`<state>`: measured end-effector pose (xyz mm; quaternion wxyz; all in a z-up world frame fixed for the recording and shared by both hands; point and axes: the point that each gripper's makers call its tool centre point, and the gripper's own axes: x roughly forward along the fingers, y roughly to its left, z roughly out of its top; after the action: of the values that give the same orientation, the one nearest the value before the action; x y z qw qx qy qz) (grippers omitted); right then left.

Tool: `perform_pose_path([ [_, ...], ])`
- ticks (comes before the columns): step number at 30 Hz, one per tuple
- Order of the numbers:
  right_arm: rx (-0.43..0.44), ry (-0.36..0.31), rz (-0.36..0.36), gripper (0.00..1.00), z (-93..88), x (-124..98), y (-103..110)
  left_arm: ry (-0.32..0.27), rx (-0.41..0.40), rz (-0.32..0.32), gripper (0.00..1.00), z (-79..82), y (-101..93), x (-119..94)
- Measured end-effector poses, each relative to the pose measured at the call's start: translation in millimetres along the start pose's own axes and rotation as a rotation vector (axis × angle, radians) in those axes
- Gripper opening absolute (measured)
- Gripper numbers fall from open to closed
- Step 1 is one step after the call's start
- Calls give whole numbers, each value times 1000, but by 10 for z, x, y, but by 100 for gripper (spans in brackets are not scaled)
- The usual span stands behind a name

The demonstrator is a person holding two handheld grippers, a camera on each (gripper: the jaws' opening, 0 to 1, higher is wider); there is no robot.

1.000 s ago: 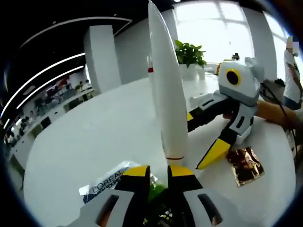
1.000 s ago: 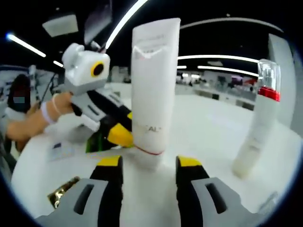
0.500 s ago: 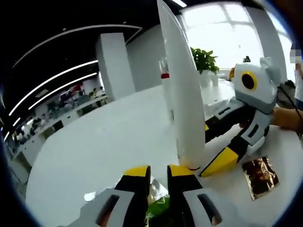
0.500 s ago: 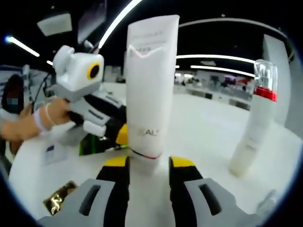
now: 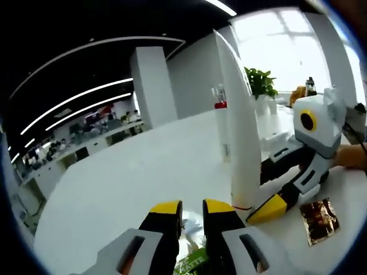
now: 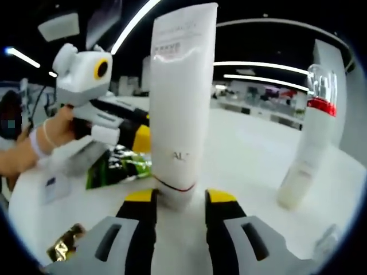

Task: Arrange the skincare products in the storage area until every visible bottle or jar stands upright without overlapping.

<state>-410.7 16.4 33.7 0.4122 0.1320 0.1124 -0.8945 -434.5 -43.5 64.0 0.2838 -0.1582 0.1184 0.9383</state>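
Observation:
A tall white tube (image 6: pixel 180 97) stands cap-down on the white table (image 6: pixel 246 166). My right gripper (image 6: pixel 180 197) is shut on its cap end, one jaw on each side. In the left gripper view the same tube (image 5: pixel 238 126) rises just right of centre, with the right gripper (image 5: pixel 258 207) at its foot. My left gripper (image 5: pixel 192 207) has its jaws close together on a green sachet (image 5: pixel 192 264). In the right gripper view, the left gripper (image 6: pixel 140 137) is left of the tube, with the green sachet (image 6: pixel 114 166) under it. A slim white bottle (image 6: pixel 312 143) with a red collar stands upright at the right.
A gold sachet (image 5: pixel 320 220) lies on the table (image 5: pixel 132 172) by the right gripper, and shows again as a gold sachet (image 6: pixel 63 249) at lower left. A white card (image 6: pixel 54 186) lies flat further left. A potted plant (image 5: pixel 261 83) stands at the far edge.
My right jaws have closed in from either side onto the tube's cap. The left gripper has shifted with the green sachet, so the tube now sits further right in its view.

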Motion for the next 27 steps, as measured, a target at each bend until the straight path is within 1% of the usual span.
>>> perform_pose_path([
  [4,11,6,-22,28,0,28,-19,-3,0,1,14,5,-5,-11],
  [9,0,15,-26,27,-33,31,-45,-2,4,0,14,5,-5,-7],
  [10,14,23,-26,28,-59,32,-44,-2,4,-1,14,8,-6,-8],
  [14,5,19,-33,27,-45,51,-79,-7,10,-4,15,20,-16,-18],
  [21,28,22,-56,31,-62,20,-202,-20,9,-4,15,60,-10,-37],
  [27,50,29,-80,28,-105,-30,-302,-27,9,-5,15,72,-18,-48],
])
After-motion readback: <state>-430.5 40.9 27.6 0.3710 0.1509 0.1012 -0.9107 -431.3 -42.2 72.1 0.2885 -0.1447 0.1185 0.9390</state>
